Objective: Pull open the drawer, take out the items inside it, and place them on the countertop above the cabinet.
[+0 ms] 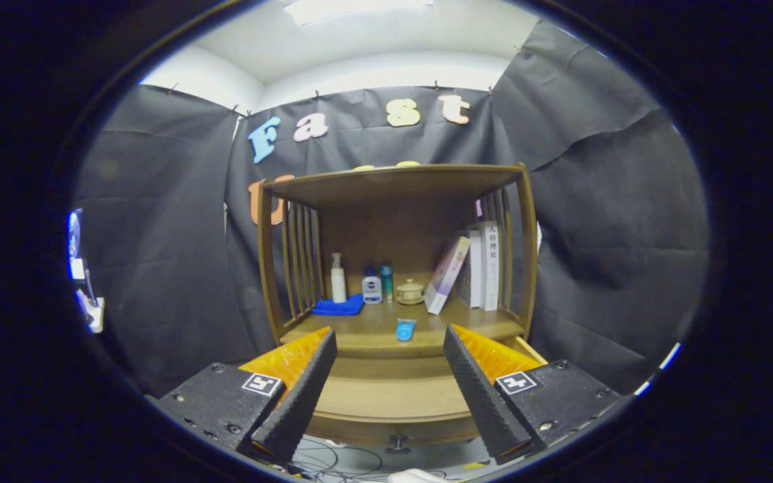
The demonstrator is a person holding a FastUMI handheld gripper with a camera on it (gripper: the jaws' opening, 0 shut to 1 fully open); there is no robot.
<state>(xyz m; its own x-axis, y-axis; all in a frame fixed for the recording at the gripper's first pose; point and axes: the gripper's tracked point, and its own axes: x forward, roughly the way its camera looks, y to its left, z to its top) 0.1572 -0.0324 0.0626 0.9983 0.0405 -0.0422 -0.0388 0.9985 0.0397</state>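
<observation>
Drawer [390,396] pulled open between spread, empty tongs [390,376]; blue item [405,329] lies on countertop [373,332] beyond.

Matt brown wooden cabinet [393,188], drawer [386,396].

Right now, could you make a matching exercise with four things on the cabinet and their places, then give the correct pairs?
The gripper is open, holding nothing, above the pulled-out drawer.

Things:
1. blue cloth
2. small blue item
3. pump bottle
4. white books

Places:
A. upright by the right slats
B. near the countertop's front edge
C. flat by the left slats
D. standing behind the cloth

Pairs: 1-C, 2-B, 3-D, 4-A
</observation>
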